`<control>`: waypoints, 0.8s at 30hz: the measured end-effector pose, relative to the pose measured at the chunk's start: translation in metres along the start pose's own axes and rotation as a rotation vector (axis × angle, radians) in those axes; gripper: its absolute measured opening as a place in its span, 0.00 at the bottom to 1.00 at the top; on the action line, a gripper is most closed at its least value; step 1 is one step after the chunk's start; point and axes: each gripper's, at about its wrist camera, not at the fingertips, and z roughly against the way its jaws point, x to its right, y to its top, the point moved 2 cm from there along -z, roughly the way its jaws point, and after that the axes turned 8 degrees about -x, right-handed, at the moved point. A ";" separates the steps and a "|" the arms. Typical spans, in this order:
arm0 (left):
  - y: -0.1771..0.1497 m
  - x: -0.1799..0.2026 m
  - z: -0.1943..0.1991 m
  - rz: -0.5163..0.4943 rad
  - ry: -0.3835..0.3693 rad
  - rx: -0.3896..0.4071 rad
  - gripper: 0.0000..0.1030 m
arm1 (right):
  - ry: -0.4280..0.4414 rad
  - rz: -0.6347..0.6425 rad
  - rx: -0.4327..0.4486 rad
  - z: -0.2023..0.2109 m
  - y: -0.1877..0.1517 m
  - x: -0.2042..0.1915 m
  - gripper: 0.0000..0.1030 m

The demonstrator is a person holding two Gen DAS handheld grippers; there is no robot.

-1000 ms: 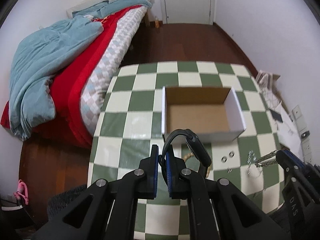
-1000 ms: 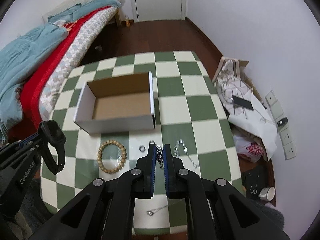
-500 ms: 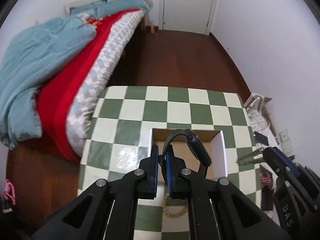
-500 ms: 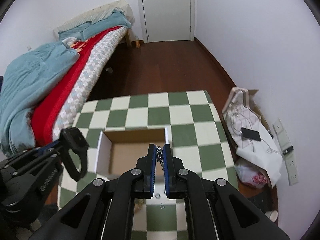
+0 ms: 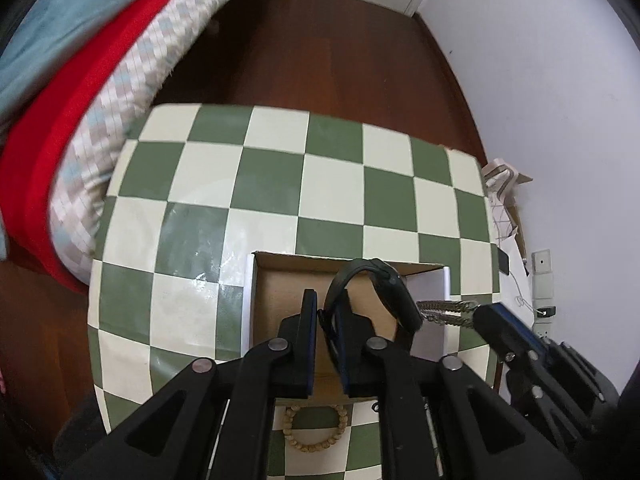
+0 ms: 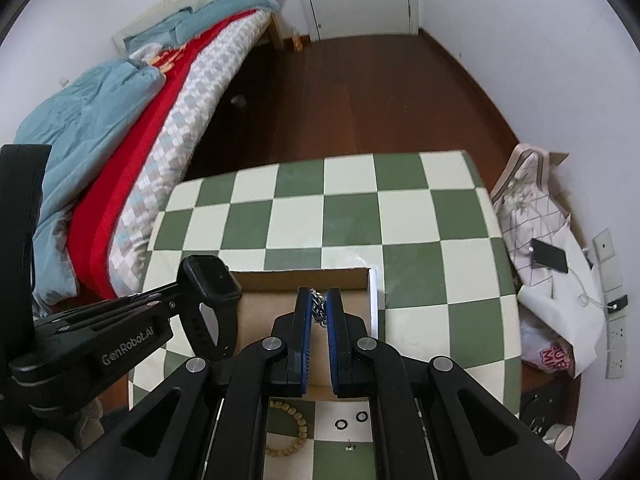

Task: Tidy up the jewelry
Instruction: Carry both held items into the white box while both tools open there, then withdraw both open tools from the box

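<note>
Left gripper (image 5: 325, 316), at lower centre of the left wrist view, has its jaws just beginning to part; the strap of a black smartwatch (image 5: 394, 294) lies against the right finger, with a thin gap to the left finger. In the right wrist view the same gripper enters from the left edge with the watch face (image 6: 211, 278) hanging at the left end of the cardboard box (image 6: 304, 276). Right gripper (image 6: 319, 312), at lower centre of its own view, is clenched on a silver chain (image 6: 318, 304), whose links show between the blue pads; in the left wrist view the chain (image 5: 446, 312) juts from that gripper at right of centre.

Both pieces hang over the open box (image 5: 296, 280), which sits on the green-and-cream checked table (image 5: 280, 184). A wooden bead bracelet (image 5: 316, 426) and two small rings (image 6: 351, 420) lie on the table below the box in both views, not yet collected.

Step in hand, as judged: dropping both pieces into the box. To do it well, let the jaws spread fully so that the strap slides free, keep the watch well inside the near wall, and lower the chain so that its whole length pools on the box floor rather than draping over the rim.
</note>
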 end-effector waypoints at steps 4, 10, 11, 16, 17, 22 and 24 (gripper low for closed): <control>0.008 -0.005 -0.004 0.004 0.030 0.001 0.39 | 0.040 -0.014 -0.087 -0.026 0.006 0.006 0.09; 0.007 -0.023 0.008 0.027 0.144 0.085 0.98 | 0.008 -0.042 -0.137 -0.040 0.005 0.019 0.88; 0.007 -0.025 0.009 0.023 0.169 0.095 1.00 | -0.004 -0.039 -0.143 -0.041 0.004 0.019 0.89; -0.009 -0.032 0.010 0.002 0.287 0.160 1.00 | -0.109 0.007 -0.152 -0.047 -0.009 0.012 1.00; -0.012 -0.034 0.009 0.001 0.300 0.166 1.00 | -0.125 0.021 -0.151 -0.049 -0.013 0.009 1.00; -0.033 -0.040 0.014 0.001 0.342 0.198 1.00 | -0.176 0.046 -0.135 -0.050 -0.031 0.001 1.00; -0.041 -0.041 0.020 -0.001 0.368 0.225 1.00 | -0.182 0.042 -0.128 -0.048 -0.038 -0.002 1.00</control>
